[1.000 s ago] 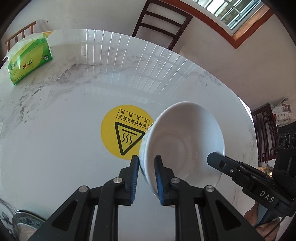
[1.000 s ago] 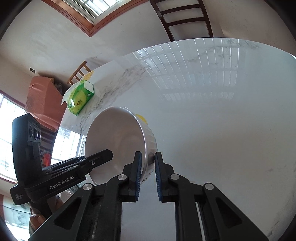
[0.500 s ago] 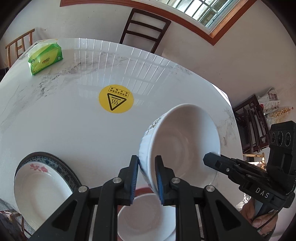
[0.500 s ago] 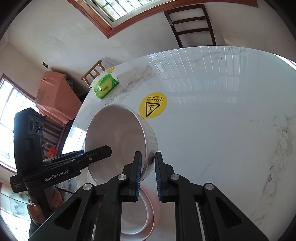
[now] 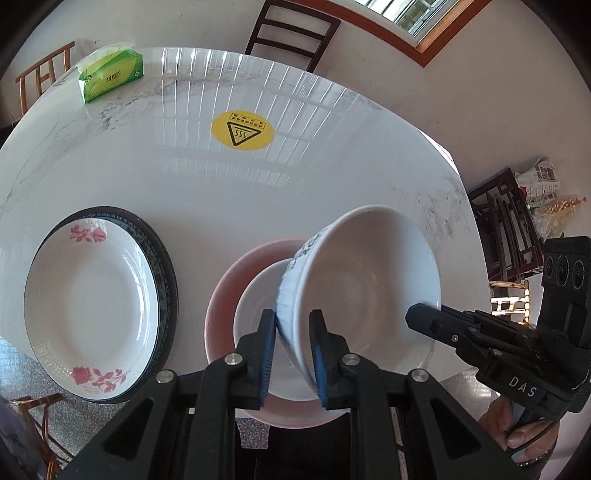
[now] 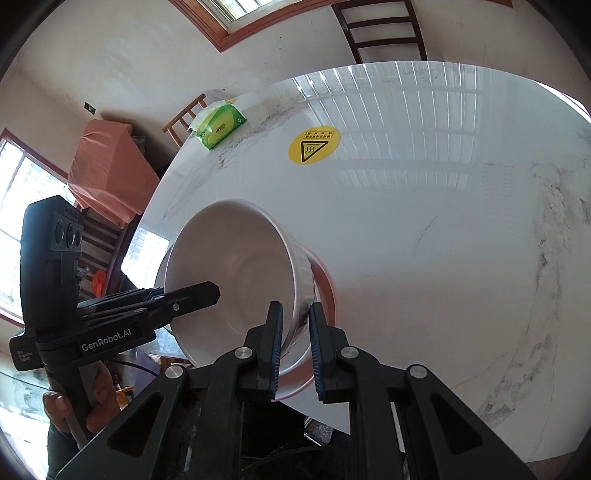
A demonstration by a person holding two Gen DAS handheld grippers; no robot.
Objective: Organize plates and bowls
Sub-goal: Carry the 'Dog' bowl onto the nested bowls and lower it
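Both grippers hold one large white ribbed bowl (image 5: 365, 280) by opposite sides of its rim, tilted above the table. My left gripper (image 5: 292, 354) is shut on its near rim. My right gripper (image 6: 295, 347) is shut on the other rim of the same bowl (image 6: 236, 273). Under it stands a smaller white bowl (image 5: 258, 295) inside a pink bowl (image 5: 225, 295) near the table's front edge. To the left a white flowered plate (image 5: 88, 306) lies on a dark-rimmed plate (image 5: 162, 254).
The round white marble table (image 5: 314, 177) carries a yellow warning sticker (image 5: 242, 130) and a green tissue pack (image 5: 110, 75) at the far left. Dark wooden chairs (image 5: 291, 33) stand behind the table. Dark furniture (image 5: 509, 229) stands at the right.
Both grippers have drawn the bowl back toward the table's near edge. The stacked bowls and plates have come into view beneath and to the left.
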